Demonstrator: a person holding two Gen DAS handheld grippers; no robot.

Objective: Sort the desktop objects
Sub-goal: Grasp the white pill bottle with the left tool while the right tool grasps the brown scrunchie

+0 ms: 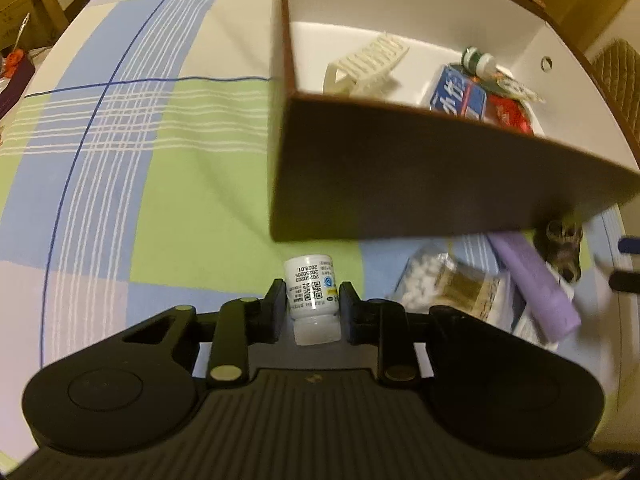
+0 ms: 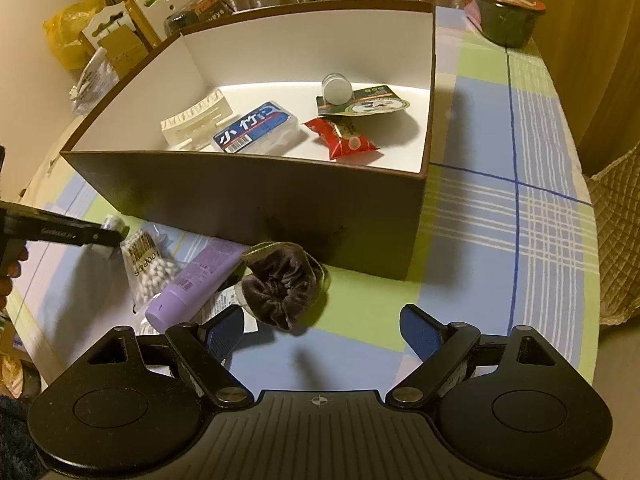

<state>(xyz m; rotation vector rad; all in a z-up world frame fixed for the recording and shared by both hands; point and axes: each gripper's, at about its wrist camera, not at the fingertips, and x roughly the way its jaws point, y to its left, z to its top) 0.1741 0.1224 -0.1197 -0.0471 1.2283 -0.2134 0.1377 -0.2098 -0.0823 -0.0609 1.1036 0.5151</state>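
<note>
My left gripper [image 1: 313, 300] is clamped on a small white labelled bottle [image 1: 313, 294], low in the centre of its frame, just below the brown box [image 1: 400, 184]. My right gripper [image 2: 322, 328] is spread wide and holds nothing, with the dark velvet scrunchie [image 2: 282, 284] just above it, beside a purple tube [image 2: 192, 284].

The desk [image 1: 168, 168] wears a matt woven cloth in checks. The box [image 2: 280, 208] looks like smooth card, matt brown outside and white inside. The small bottle [image 1: 312, 292] is glossy white plastic with a paper label. The scrunchie [image 2: 280, 284] is dark plush velvet; the purple tube [image 2: 192, 284] smooth plastic; the red wrapper [image 2: 344, 140] shiny foil.
</note>
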